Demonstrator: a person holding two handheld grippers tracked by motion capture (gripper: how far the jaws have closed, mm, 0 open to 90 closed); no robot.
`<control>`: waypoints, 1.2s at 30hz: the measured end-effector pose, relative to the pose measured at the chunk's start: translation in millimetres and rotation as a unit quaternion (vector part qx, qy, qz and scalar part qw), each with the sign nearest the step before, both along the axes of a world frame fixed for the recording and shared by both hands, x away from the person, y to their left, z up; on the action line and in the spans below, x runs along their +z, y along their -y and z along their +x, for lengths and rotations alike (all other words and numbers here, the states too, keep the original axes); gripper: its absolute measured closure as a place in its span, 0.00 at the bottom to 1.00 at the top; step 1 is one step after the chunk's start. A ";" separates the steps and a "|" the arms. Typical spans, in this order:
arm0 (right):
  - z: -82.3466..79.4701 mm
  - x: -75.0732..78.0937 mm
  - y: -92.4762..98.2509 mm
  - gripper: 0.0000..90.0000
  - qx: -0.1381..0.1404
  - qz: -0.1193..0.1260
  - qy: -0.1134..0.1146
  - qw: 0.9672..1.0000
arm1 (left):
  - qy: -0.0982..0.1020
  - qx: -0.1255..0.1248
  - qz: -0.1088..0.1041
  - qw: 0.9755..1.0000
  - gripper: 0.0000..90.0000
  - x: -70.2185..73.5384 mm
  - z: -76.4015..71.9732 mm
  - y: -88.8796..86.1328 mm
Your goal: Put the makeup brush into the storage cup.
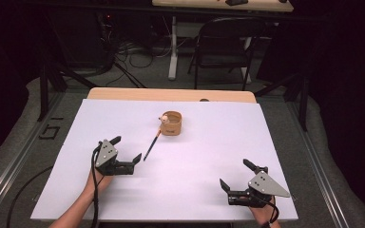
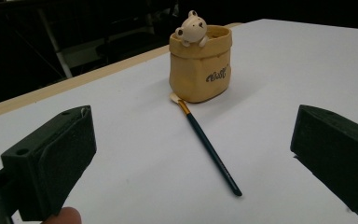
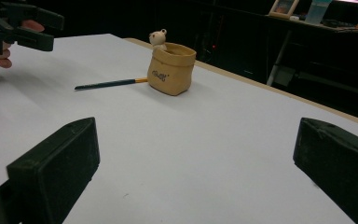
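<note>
A tan sack-shaped pot [image 1: 172, 122] [image 2: 200, 65] [image 3: 171, 69] with a small bear figure [image 2: 192, 28] on its rim stands upright mid-table. A dark-handled paintbrush [image 1: 151, 146] [image 2: 209, 147] [image 3: 108, 84] lies flat on the white sheet, its bristle end touching the pot's base. My left gripper [image 1: 127, 149] [image 2: 193, 163] is open, just left of the brush's handle end, holding nothing. My right gripper [image 1: 234, 175] [image 3: 196, 172] is open near the front right, well away from the pot and empty. In the right gripper view the left gripper [image 3: 21, 25] shows at the upper left.
A white sheet [image 1: 195, 166] covers the wooden table [image 1: 171, 94]. A black chair [image 1: 223, 45] and a desk leg [image 1: 173, 47] stand beyond the far edge, with cables on the floor. Metal rails [image 1: 9, 166] run along both sides.
</note>
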State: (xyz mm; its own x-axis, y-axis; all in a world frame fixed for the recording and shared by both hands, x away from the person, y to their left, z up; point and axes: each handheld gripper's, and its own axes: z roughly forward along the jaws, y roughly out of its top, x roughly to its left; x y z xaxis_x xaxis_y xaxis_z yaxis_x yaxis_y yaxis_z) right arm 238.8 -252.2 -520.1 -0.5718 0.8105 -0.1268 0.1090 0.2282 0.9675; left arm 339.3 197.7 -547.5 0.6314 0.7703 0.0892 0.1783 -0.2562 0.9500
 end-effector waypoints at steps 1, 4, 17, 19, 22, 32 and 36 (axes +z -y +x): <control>0.0 0.0 0.1 0.00 0.000 0.000 0.000 1.000 | 0.000 -0.001 0.001 1.000 0.00 -0.1 1.1 0.7; 0.6 -0.4 -0.3 0.00 0.001 0.002 0.004 1.000 | 0.000 -0.002 0.003 1.000 0.00 -0.3 5.0 4.0; 0.2 -0.2 0.0 0.00 0.003 0.000 -0.001 1.000 | -0.009 -0.003 -0.002 1.000 0.00 2.9 16.1 10.0; 0.1 -0.1 0.1 0.00 0.003 0.000 -0.001 1.000 | -0.011 -0.002 -0.002 1.000 0.00 3.2 17.0 10.9; -0.1 0.1 0.5 0.00 0.004 0.000 0.000 1.000 | -0.016 -0.003 0.001 1.000 0.00 4.5 20.7 14.3; -0.2 0.3 0.7 0.00 0.004 0.001 0.001 1.000 | -0.040 0.000 0.009 0.999 0.00 7.4 29.7 21.9; -0.1 0.3 0.7 0.00 0.004 0.001 0.001 1.000 | -0.049 0.000 0.011 0.999 0.00 10.0 33.9 25.1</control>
State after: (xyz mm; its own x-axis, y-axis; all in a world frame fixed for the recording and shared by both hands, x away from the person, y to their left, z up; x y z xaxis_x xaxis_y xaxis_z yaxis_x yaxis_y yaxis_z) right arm 238.7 -252.8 -519.8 -0.5780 0.8064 -0.1251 0.1062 0.2263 0.9683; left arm 373.2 172.6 -537.6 0.6381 0.7687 0.0447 0.2693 -0.2772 0.9223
